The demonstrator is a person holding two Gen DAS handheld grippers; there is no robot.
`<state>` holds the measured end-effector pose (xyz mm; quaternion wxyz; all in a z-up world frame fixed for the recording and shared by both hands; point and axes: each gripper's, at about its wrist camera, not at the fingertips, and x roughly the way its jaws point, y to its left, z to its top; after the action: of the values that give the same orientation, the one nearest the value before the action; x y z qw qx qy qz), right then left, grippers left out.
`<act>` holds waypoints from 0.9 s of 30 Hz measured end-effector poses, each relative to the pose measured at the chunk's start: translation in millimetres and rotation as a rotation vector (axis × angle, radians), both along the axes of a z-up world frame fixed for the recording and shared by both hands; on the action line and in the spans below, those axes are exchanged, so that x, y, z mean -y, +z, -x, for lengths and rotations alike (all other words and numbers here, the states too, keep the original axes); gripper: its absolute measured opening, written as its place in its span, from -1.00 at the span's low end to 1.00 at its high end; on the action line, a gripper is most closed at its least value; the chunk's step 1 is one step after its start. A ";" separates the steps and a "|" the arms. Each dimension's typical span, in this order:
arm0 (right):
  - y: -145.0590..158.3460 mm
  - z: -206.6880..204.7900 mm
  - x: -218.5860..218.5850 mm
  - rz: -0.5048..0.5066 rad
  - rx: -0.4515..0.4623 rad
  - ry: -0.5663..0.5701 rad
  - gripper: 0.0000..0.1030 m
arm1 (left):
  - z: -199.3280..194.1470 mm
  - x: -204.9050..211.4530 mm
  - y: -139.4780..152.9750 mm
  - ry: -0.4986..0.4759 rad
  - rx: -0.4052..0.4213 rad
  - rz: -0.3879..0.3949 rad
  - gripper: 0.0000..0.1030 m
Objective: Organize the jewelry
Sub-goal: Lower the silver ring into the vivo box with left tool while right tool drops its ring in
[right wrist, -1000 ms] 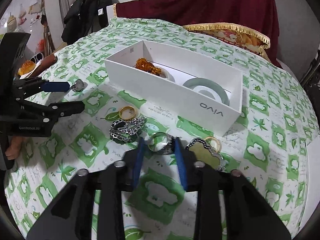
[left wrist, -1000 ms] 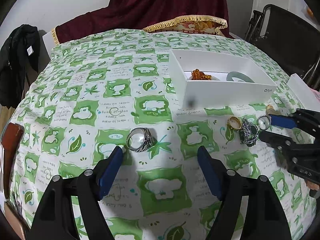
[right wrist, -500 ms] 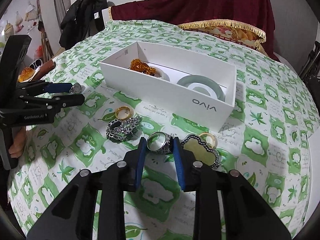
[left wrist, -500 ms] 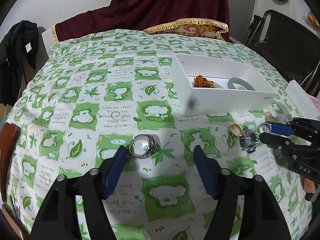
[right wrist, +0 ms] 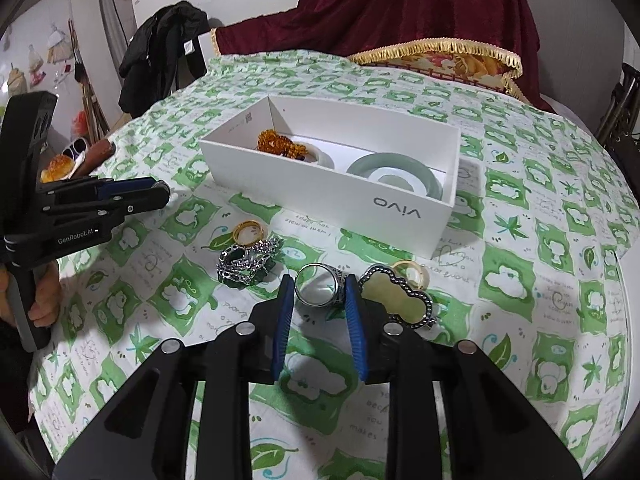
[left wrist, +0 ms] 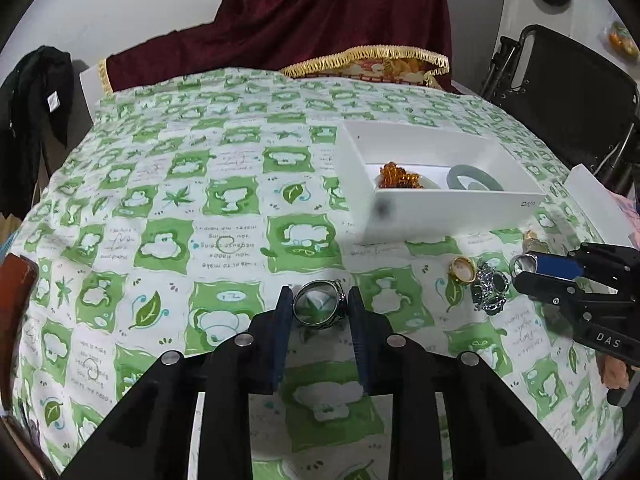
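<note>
In the left wrist view my left gripper is shut on a wide silver ring, just above the green-patterned cloth. My right gripper is shut on a second silver ring. It shows at the right of the left view as well, right gripper. Beside it lie a gold ring, a dark ornate brooch and a cloud-shaped pendant with another gold ring behind. The white box holds amber beads and a jade bangle.
A dark red cloth with gold fringe lies at the table's far edge. A black folding chair stands at the right, and a black garment hangs at the left. A white lid lies right of the box.
My left gripper moved forward around the silver ring and shut on it; it was open before. The right gripper kept its hold on its own ring.
</note>
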<state>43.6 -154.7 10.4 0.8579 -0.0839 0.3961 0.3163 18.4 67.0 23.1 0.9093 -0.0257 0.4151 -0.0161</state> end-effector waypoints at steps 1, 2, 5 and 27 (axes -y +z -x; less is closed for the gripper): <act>0.6 1.2 0.6 -0.003 0.003 0.000 -0.52 | 1.5 0.5 1.2 0.003 0.009 -0.004 -0.46; 1.3 2.5 0.8 -0.004 0.007 0.000 -0.52 | 3.1 0.8 2.6 0.006 0.019 -0.008 -0.46; 4.7 6.2 1.8 -0.010 0.030 -0.004 -0.52 | 7.7 4.4 5.9 0.004 0.041 -0.024 -0.46; 58.2 -14.1 24.3 -0.128 0.123 -0.060 -0.53 | 4.0 21.6 50.7 -0.052 0.138 0.004 -0.46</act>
<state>57.7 -179.0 68.6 0.8932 -0.0363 0.3242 0.3095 14.4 45.4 73.7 0.9350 -0.0157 0.3518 -0.0424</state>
